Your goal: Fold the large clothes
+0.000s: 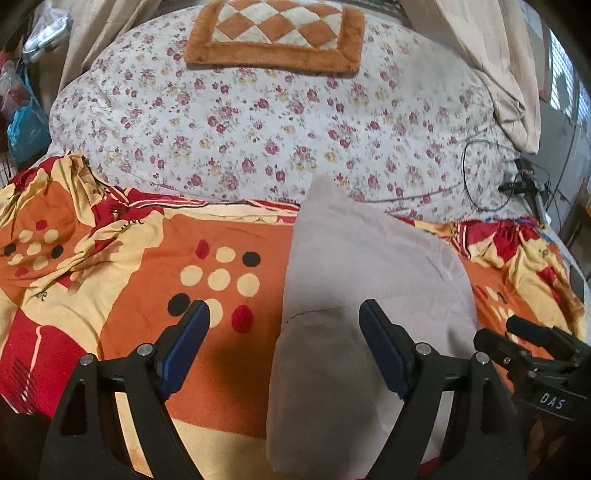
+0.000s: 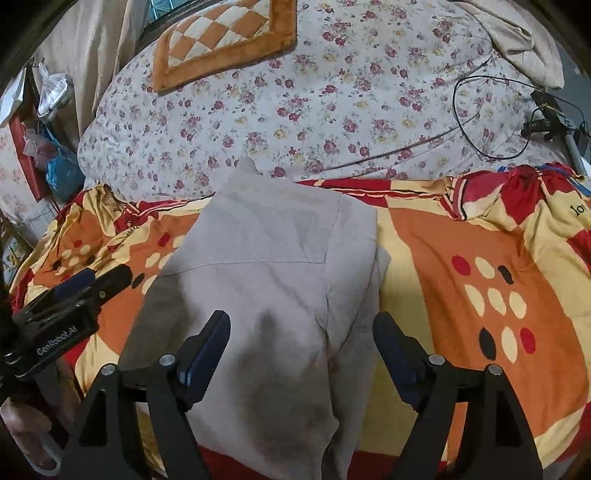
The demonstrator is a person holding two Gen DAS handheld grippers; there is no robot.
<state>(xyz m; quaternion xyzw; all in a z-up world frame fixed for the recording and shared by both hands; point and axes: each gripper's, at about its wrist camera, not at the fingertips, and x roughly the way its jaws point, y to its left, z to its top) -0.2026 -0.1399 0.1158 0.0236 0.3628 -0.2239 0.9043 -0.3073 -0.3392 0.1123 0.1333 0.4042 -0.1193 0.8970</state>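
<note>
A pale grey garment [image 1: 351,295] lies folded into a long narrow strip on the orange, red and cream bedsheet [image 1: 147,280]; it also shows in the right wrist view [image 2: 266,266]. My left gripper [image 1: 284,314] is open and empty, hovering over the garment's left edge. My right gripper [image 2: 301,325] is open and empty, above the garment's near part. The right gripper's body shows at the lower right of the left wrist view [image 1: 535,350]. The left gripper's body shows at the left of the right wrist view [image 2: 74,295].
A floral quilt [image 1: 258,122] is heaped beyond the garment, with an orange checkered cushion [image 1: 277,33] on top. A black cable and small stand [image 1: 517,181] lie at the right. Beige curtains [image 1: 491,55] hang behind. Bags [image 1: 22,122] sit far left.
</note>
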